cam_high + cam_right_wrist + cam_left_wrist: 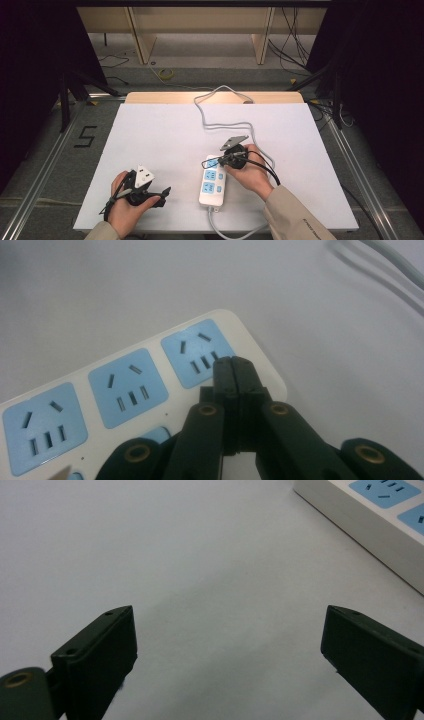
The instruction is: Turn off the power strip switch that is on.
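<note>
While white table [165, 150] takes up frame centre, power strip [212, 182] lies lower centre-right, cable [220, 107] looping toward upper centre. R gripper [234, 156] sits over strip's upper end by the top blue socket [197, 352], jaws clenched, nothing between. L gripper [150, 192] lower left, jaws released, wide apart over bare table.

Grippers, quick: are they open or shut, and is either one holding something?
Left gripper: open, holding nothing.
Right gripper: shut, empty, over the power strip.
</note>
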Available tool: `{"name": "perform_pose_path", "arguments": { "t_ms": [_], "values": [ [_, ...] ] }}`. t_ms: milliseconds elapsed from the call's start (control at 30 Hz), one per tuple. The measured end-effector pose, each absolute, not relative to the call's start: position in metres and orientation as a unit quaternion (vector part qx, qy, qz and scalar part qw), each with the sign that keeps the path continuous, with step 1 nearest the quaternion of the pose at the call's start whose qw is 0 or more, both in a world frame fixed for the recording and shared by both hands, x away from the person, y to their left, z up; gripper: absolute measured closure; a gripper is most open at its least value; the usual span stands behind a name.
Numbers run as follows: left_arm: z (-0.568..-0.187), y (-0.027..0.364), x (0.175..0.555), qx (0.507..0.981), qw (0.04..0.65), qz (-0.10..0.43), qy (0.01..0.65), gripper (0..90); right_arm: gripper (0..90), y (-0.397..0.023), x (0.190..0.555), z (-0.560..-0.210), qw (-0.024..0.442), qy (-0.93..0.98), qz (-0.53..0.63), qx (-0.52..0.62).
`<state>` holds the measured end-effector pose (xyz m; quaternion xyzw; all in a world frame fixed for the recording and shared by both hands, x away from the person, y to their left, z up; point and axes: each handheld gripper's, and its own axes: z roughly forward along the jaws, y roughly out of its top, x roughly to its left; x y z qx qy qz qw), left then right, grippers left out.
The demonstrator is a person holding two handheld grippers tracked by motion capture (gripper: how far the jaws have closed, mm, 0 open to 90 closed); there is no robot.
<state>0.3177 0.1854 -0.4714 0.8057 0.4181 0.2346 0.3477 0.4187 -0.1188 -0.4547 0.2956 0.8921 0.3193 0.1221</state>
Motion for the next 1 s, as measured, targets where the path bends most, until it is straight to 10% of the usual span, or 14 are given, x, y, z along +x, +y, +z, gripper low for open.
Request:
{"name": "perform_pose_path", "arguments": {
  "t_ms": [1000],
  "values": [
    [-0.4719,0.1845,0.3179,0.804,0.349,0.235,0.42,7.4,90.0,-0.1168,0.4188,-0.4567,0.141,0.89,0.316,0.295]
  ]
}}
